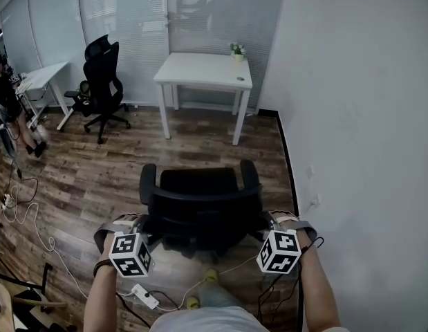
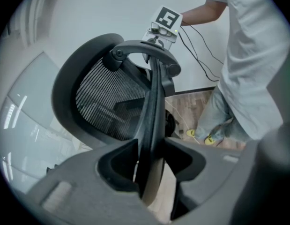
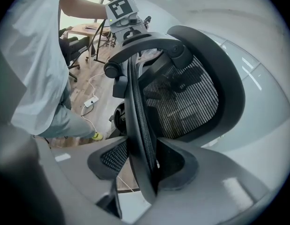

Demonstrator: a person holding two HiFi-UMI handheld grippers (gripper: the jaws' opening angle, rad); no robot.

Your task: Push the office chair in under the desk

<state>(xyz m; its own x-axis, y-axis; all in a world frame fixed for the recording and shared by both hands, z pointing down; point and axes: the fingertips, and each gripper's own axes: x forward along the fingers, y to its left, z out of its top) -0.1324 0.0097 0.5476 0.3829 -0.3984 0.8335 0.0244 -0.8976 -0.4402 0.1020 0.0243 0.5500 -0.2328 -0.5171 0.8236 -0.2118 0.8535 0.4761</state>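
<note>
A black mesh office chair stands on the wood floor just in front of me, its seat facing a white desk some way off by the blinds. My left gripper grips the left edge of the backrest and my right gripper grips the right edge. In the left gripper view the jaws of the left gripper clamp the backrest's black rim. In the right gripper view the right gripper is likewise shut on the rim, with the mesh beyond.
A small potted plant sits on the desk. A second black chair and another white desk stand at the left, near a person. A power strip and cables lie by my feet. A white wall runs along the right.
</note>
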